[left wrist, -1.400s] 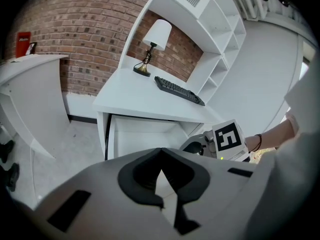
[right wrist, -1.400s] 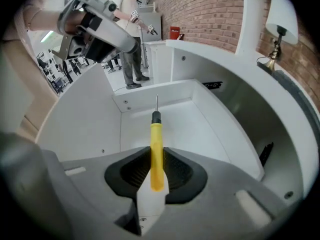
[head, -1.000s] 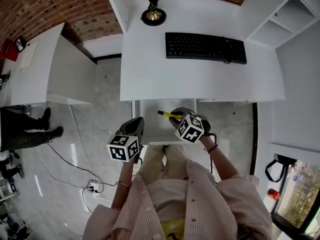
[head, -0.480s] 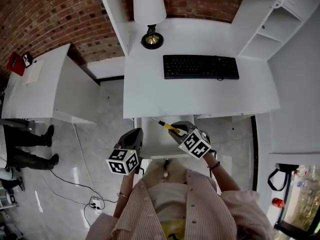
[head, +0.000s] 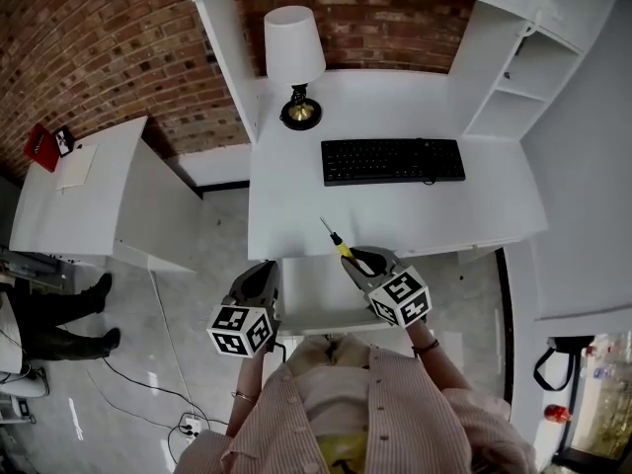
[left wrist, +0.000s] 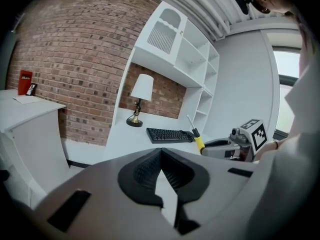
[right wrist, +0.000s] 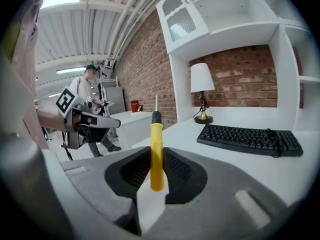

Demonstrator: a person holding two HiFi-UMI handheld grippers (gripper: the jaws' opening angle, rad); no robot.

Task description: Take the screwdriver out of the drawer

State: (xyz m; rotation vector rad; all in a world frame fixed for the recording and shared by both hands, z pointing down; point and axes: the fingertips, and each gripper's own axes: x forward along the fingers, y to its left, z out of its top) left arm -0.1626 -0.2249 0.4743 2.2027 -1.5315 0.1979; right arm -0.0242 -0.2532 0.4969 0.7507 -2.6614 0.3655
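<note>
Both grippers have risen since a second ago, and the screwdriver [head: 343,249], which we held low over the open drawer [head: 314,302] then, is now lifted clear of it, with its tip over the front edge of the desk [head: 296,215].

At the far left a low white side table [head: 94,200] stands against the brick wall with a red object [head: 41,146] at its corner, and a person's legs [head: 59,316] show on the floor below it. Next comes our left gripper [head: 260,276], held beside the left edge of the drawer. Its fingers are together, and in the left gripper view there is nothing between them.

The white drawer stands pulled out from under the desk, between our two grippers. Just right of it, our right gripper [head: 361,264] has its fingers clamped on the screwdriver's yellow handle. The black collar and thin metal shaft stick out past the fingertips, slanting up and left in the head view toward the keyboard [head: 392,160]. The tool touches neither drawer nor desk.

On the desk, the white-shaded lamp [head: 294,57] stands at the back left and the black keyboard lies to its right. White shelves [head: 513,77] rise at the far right.
</note>
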